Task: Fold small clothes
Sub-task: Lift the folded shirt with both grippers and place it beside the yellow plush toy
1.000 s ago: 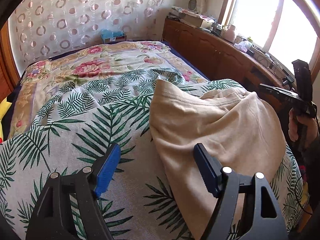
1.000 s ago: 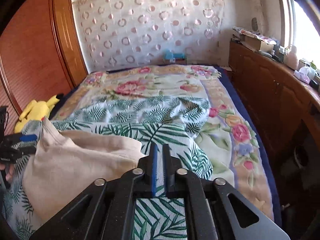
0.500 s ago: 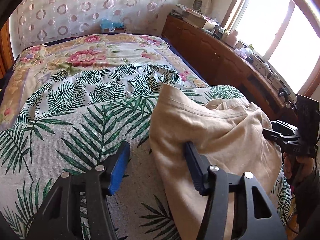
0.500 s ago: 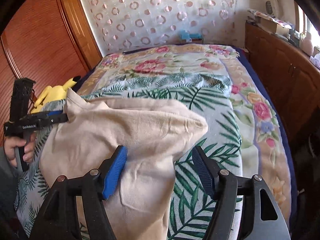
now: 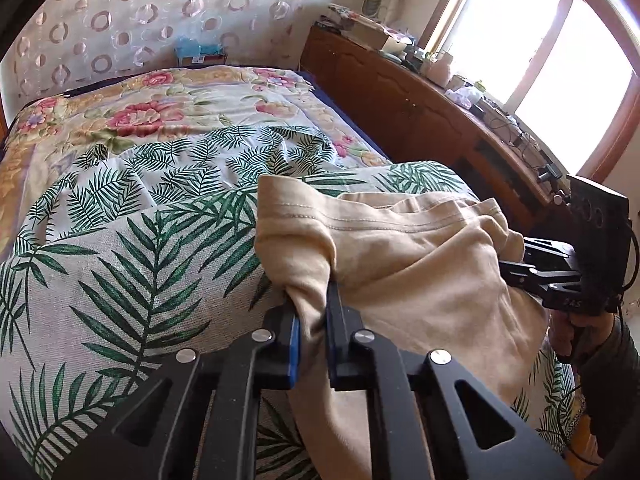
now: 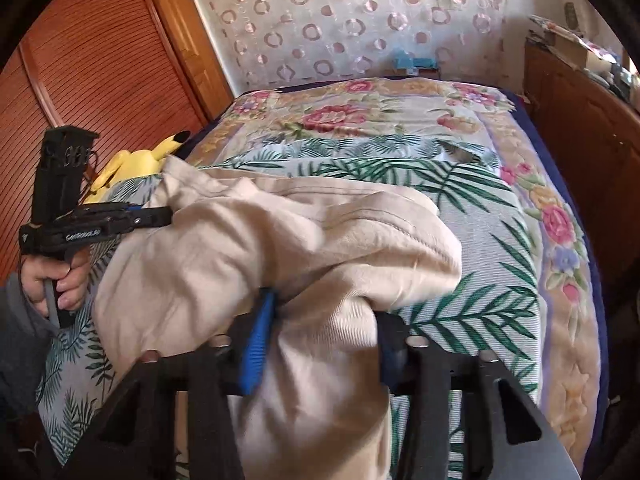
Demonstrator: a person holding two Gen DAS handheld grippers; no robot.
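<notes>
Left gripper (image 5: 311, 312): jaws pressed together, a fold of the beige garment (image 5: 408, 264) pinched between the pads.
Right gripper (image 6: 324, 320): jaws closing, a thick bunch of garment gathered between them.
Garment: draped ahead of both jaws on the leaf-print cover (image 5: 120, 248).

Beige garment (image 5: 420, 264); green-palm-print sheet (image 5: 120, 240); floral quilt (image 5: 132, 112); yellow plush (image 6: 132, 160).
</notes>
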